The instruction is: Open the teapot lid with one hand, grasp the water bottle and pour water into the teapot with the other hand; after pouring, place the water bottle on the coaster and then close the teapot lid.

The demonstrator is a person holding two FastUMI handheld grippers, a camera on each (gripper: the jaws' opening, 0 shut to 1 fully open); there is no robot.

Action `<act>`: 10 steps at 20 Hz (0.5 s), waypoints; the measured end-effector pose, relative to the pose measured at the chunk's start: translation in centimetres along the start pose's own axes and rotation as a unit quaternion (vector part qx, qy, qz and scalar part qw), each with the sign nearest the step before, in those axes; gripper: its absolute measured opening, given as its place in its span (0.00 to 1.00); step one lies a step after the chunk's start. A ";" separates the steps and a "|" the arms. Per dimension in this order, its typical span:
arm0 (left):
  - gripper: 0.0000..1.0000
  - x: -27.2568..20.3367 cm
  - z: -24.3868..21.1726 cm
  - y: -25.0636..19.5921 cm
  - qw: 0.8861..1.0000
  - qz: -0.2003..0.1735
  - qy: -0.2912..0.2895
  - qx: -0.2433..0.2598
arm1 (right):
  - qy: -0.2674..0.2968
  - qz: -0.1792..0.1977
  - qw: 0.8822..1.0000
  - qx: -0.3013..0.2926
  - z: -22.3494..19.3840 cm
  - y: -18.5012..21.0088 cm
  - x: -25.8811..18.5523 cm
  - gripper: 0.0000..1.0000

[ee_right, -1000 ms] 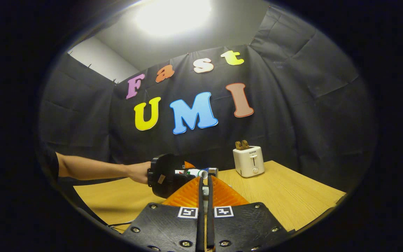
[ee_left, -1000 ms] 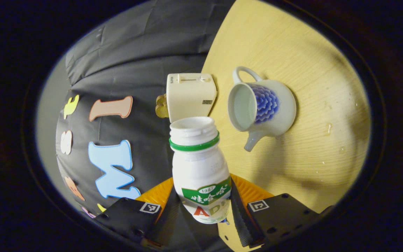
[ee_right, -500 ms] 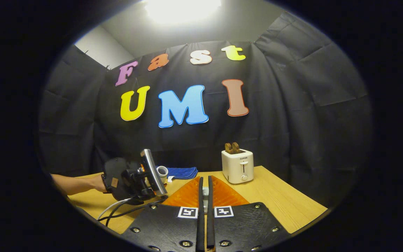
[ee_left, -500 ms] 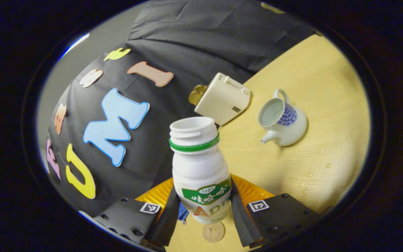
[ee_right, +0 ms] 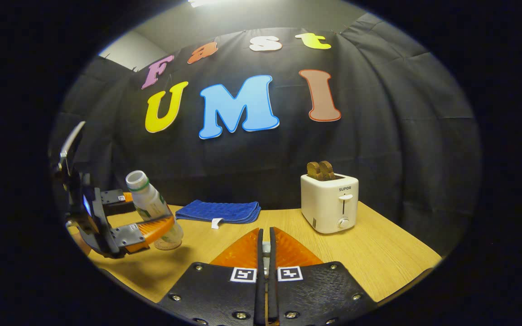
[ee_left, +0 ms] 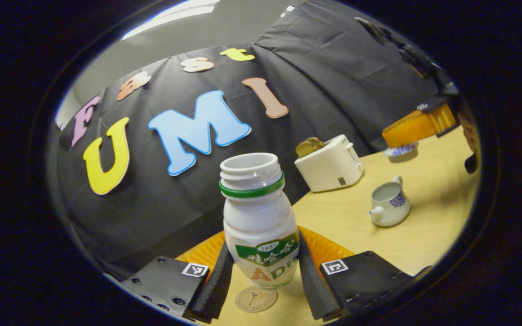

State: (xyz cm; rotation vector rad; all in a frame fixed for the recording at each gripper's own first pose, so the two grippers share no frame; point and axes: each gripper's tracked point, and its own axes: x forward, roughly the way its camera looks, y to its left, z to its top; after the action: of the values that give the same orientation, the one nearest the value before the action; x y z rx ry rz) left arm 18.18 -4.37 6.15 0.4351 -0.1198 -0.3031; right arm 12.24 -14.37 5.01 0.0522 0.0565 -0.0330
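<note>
Water bottle (ee_left: 260, 226) above coaster (ee_left: 256, 299)

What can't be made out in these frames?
- Left gripper view: whether the bottle base touches the coaster; the bottle's body hides the contact.
- Left gripper view: water level in the teapot; too small.
- Right gripper view: lid almost wholly hidden behind the right claw.

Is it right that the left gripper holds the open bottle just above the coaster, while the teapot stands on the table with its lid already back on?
Not quite: the teapot is open in the left gripper view; its lid is in the right gripper. The left gripper does hold the open bottle just above the coaster.
</note>
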 end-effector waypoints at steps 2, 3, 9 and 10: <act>0.75 -0.4 -1.0 2.4 0.999 0.012 0.006 -0.042 | 0.009 -0.004 1.000 -0.012 -0.9 0.0 1.6 0.03; 0.76 -0.6 -1.5 3.8 0.998 0.018 0.010 -0.058 | 0.013 -0.009 1.000 -0.019 -1.4 -0.1 2.2 0.02; 0.70 -1.3 -3.8 10.3 0.988 0.068 0.014 -0.135 | 0.026 -0.010 0.999 -0.022 -3.2 0.4 4.2 0.03; 0.82 -1.4 -4.1 10.9 0.986 0.073 0.014 -0.151 | 0.027 -0.008 0.999 -0.022 -3.3 0.5 4.3 0.03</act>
State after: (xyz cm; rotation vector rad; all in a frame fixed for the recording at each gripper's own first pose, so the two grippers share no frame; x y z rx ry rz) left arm 20.48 7.12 7.08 0.1296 -0.0759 -0.1669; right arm 16.34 -13.80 1.46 0.0091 0.1126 -0.0472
